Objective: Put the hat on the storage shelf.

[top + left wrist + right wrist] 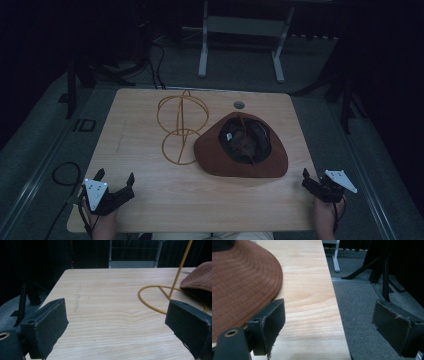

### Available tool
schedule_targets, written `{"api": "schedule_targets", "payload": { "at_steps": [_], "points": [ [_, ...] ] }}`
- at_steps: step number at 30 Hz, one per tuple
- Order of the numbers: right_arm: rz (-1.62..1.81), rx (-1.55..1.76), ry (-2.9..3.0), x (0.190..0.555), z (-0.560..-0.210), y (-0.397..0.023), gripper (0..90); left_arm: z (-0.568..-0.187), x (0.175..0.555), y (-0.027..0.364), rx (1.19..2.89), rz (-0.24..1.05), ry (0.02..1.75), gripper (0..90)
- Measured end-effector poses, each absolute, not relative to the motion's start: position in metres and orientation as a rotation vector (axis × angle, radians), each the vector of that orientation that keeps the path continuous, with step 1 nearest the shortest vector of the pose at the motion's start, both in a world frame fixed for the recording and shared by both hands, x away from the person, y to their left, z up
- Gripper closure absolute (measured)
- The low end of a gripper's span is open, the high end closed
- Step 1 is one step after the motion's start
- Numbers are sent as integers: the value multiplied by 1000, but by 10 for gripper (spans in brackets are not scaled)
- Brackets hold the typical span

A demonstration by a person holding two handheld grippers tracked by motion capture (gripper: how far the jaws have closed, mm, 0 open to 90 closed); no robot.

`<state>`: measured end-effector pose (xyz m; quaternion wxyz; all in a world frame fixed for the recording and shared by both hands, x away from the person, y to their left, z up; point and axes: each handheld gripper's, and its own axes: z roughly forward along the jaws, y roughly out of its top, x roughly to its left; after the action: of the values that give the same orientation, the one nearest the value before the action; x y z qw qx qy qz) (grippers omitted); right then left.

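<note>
Your brown brimmed hat (240,147) is lying crown-down, opening up, on the right half of the wooden table (150,200), with its left brim edge just about touching the base ring of the yellow wire hat stand (181,127) that stands near the middle. Both tongs are spread wide with nothing in them: the left gripper (116,186) sits at the near left corner of the table, well apart from the hat, and the right gripper (314,181) hangs at the near right edge, close to the brim. From the right gripper view you can see rows of stitching running around the brim (242,285), so I'd guess it's soft fabric or felt-ish stuff — light, floppy, not slippery and not at all fragile. It'll probably sag if you lift it from one point, so I'd pinch the brim at its outer edge on two opposite sides, one gripper each, and keep it level. Grab the brim flat between the pads rather than poking at the crown; there looks to be a strap or cord loose inside the opening, but it's too dark to tell. The stand is thin wire and looks tippy — if the hat is going on it, go gently so you don't knock it over.
</note>
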<state>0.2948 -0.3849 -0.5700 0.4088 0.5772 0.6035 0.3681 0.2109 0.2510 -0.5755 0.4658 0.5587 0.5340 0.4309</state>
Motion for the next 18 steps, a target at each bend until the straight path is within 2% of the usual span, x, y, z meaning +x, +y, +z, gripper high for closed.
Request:
{"api": "schedule_targets", "payload": {
  "at_steps": [8, 14, 18],
  "points": [
    [922, 1434, 1547, 292, -570, -383, 132, -577, 214, 253, 1374, 1029, 1358, 46],
    [994, 1409, 1697, 294, -568, -382, 133, -579, 217, 254, 1394, 960, 1365, 45],
    [992, 1367, 1779, 298, -559, -375, 133, -577, 215, 255, 1390, 1007, 1396, 40]
  ]
}}
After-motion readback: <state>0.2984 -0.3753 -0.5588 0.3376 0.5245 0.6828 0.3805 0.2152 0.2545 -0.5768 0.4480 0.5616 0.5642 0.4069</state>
